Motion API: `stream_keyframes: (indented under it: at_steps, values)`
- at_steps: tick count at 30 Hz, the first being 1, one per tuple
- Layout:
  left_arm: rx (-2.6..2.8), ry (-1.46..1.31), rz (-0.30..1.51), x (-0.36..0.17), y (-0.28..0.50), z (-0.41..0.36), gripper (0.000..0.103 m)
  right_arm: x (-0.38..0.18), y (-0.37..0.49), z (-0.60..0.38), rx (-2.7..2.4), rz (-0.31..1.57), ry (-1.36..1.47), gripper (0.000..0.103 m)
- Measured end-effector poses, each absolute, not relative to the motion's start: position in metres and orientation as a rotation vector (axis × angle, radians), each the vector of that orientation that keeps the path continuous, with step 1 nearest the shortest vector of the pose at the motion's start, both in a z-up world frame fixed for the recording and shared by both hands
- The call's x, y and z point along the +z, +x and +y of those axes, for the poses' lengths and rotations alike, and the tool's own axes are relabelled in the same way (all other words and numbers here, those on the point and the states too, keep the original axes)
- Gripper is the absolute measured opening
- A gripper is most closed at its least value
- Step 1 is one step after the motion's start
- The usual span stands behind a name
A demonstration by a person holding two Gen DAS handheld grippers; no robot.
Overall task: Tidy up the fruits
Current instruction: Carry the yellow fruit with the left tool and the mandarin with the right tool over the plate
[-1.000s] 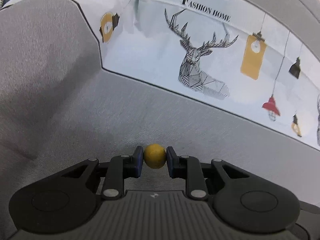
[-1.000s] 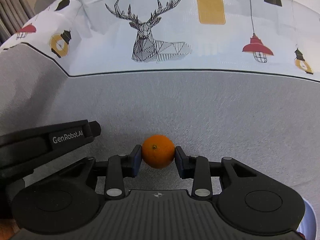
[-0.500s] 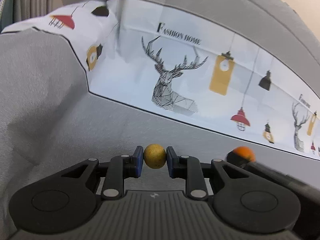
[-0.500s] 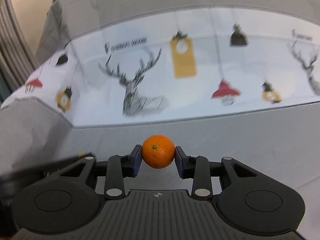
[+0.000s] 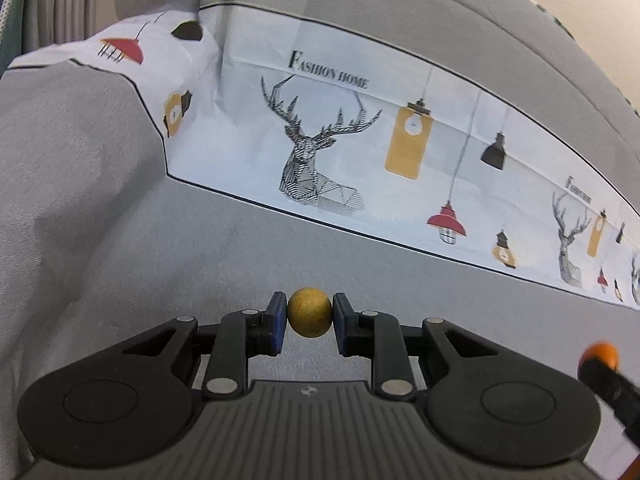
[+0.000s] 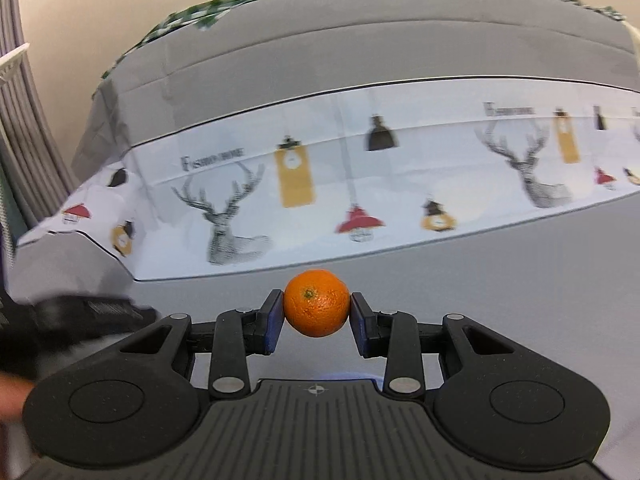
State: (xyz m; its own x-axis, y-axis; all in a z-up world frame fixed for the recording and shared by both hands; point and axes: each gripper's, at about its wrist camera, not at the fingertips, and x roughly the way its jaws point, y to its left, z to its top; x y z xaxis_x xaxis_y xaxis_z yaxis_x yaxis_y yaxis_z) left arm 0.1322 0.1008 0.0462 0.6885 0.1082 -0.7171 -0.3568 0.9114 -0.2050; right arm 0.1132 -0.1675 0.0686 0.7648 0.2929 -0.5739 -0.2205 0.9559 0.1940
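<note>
Between the blue pads of the left gripper (image 5: 310, 318) a small round yellow-brown fruit (image 5: 310, 317) is sitting, and both pads are pressing against its sides, so this claw is gripping the fruit and holding it clear of the grey fabric surface (image 5: 120, 220) below. Over on the right gripper (image 6: 316, 310), an orange (image 6: 316, 303) is being squeezed the same way, its stem end facing the camera, with a pad touching it on each side. Each claw is standing fairly narrow, closed only as far as its fruit allows.

Beyond both fruits a white printed band (image 5: 360, 128) is running across the grey fabric, edged by a thin dark line. A line-drawn deer head (image 5: 316, 152), hanging lamps in red, black and yellow, and the words "Fashion Home" are showing on it. Past the band the grey fabric is rising again, and a pale wall (image 6: 120, 4) is showing behind it. Some green patterned cloth (image 6: 188, 16) is peeking over the top edge of the grey fabric in the right wrist view.

At the lower right edge of the left wrist view, the orange and a dark part of the right gripper are appearing blurred. At the left edge of the right wrist view, a dark blurred shape is showing beside the right gripper; I cannot tell what it is.
</note>
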Motion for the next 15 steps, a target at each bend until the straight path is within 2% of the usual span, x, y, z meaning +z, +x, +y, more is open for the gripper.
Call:
stream_keyframes:
  at_steps: [7, 15]
  values:
    - [0.15, -0.276, 0.755, 0.054, 0.101, 0.072, 0.027, 0.054, 0.103, -0.21, 0.182, 0.679, 0.146, 0.037]
    - [0.014, -0.245, 0.792, 0.049, 0.087, 0.044, 0.027, 0.037, 0.094, -0.197, 0.219, 0.707, 0.059, 0.037]
